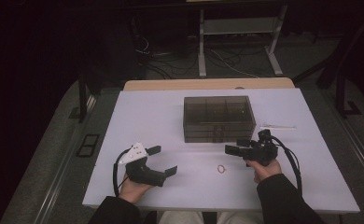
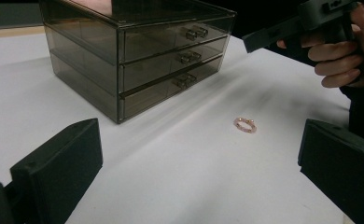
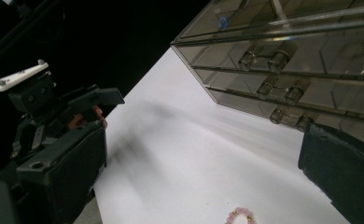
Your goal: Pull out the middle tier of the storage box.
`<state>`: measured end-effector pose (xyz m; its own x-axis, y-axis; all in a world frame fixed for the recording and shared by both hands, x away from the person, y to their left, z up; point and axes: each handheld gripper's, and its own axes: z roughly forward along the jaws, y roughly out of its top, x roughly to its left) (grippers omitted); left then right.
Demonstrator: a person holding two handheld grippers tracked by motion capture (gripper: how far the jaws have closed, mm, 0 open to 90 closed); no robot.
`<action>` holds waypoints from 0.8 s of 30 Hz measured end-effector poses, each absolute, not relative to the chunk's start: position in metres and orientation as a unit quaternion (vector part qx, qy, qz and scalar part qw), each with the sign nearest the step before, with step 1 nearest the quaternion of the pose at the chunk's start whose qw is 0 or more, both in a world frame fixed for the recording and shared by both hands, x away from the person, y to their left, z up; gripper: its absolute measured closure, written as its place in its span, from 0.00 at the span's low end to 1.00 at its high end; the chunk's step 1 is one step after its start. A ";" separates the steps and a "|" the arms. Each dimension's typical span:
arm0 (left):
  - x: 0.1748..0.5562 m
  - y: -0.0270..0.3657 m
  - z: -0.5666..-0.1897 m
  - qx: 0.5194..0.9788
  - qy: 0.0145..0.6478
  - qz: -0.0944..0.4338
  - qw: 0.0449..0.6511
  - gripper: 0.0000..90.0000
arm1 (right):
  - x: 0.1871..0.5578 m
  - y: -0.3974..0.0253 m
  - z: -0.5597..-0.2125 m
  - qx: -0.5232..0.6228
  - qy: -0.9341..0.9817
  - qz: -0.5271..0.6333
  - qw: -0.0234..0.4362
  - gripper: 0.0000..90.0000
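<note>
The right gripper hovers just above the table at about five o'clock from the box, its jaws spread wide and empty. The left gripper rests near the front edge at about eight o'clock from the box, jaws likewise wide apart with nothing between them. Between the two, slightly nearer the right one, lies the bead ring, flat on the white surface and apart from everything; in the left gripper view it sits ahead, toward two o'clock, and in the right gripper view it lies at six o'clock, at the bottom edge.

The step in hand looks like picking up the ring. To do it well, the right gripper should probably tip down over the ring, straddle it with one jaw on each side, touch the table lightly and close slowly so the small loop does not skid or flip away.

Beyond the ring stands the smoky drawer box, all drawers shut.

Count: two grippers, one ring, one box with three drawers, each drawer with a pair of knobs. A thin pale stick lies at three o'clock from the box.
</note>
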<state>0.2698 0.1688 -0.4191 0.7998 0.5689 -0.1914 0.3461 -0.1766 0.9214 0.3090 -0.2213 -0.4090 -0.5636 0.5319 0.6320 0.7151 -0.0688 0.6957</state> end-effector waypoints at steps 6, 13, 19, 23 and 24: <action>0.270 0.168 -0.419 0.761 0.302 0.099 0.566 0.00 | 0.314 -0.216 -0.415 -0.478 -0.663 -0.567 0.102 0.01; 0.270 0.168 -0.419 0.762 0.300 0.098 0.566 0.00 | 0.317 -0.215 -0.417 -0.502 -0.640 -0.569 0.121 0.01; 0.270 0.168 -0.419 0.763 0.298 0.098 0.565 0.00 | 0.322 -0.211 -0.424 -0.524 -0.622 -0.565 0.139 0.01; 0.270 0.168 -0.419 0.763 0.298 0.098 0.565 0.00 | 0.324 -0.206 -0.428 -0.539 -0.610 -0.561 0.151 0.01; 0.270 0.168 -0.419 0.762 0.298 0.099 0.566 0.00 | 0.324 -0.206 -0.428 -0.539 -0.610 -0.561 0.151 0.01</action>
<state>0.2697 0.1682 -0.4187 0.8022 0.5673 -0.1862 0.3427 -0.1821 0.9216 0.3236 -0.2063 -0.4281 -0.3737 0.4884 0.7886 0.8266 -0.2104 0.5220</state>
